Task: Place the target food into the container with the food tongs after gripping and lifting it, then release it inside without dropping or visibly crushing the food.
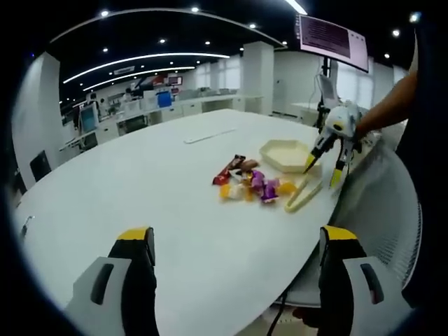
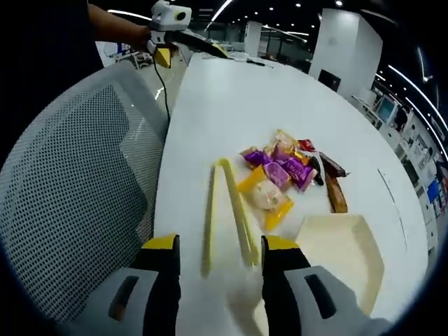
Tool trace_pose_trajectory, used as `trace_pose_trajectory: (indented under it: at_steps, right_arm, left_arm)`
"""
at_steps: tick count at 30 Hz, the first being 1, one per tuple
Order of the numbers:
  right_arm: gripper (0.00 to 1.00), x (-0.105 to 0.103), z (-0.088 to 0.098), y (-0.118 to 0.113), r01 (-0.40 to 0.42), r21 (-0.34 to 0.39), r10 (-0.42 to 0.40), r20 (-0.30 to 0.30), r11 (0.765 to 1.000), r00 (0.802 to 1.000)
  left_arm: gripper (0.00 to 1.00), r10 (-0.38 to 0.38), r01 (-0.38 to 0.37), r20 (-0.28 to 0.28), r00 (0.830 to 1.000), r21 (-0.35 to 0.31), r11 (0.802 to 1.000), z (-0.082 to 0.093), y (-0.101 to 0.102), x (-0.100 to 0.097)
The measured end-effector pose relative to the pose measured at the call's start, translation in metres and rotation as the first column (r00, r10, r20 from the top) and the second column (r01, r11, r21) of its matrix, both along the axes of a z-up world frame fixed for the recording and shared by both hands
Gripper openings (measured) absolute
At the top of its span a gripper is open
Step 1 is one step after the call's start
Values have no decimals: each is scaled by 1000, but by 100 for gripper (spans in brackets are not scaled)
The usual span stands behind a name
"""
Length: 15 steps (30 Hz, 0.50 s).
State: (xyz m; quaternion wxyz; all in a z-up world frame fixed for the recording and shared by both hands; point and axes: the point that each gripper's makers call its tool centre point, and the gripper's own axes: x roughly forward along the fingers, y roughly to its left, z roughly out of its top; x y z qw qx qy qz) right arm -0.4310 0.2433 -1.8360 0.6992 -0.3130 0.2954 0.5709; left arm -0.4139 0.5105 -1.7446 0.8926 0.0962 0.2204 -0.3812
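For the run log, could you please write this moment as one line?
phase: pre-grasp | right hand-held gripper: open above yellow tongs | left hand-held gripper: open | snack pile: on table | container: empty

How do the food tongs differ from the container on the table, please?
The food tongs are yellow, long and thin, two arms joined at one end; the container is cream, wide and shallow. The tongs lie beside the snack pile toward the table edge; the container sits apart, empty. Both rest untouched on the white table.
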Motion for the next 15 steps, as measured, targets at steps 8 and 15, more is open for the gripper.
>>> trace_pose_trajectory:
  at_steps: [8,15]
  right_arm:
    - [37,5,-14,-2,41,-9,-42,-62,999,997]
    - [33,6,-21,-2,-49,-78,49,-3,996,999]
  left_arm:
    - [93,-6,6,-15,1000,8,1000,1,-4,-6]
    - [92,21,-21,-11,1000,19,1000,12,-7,-6]
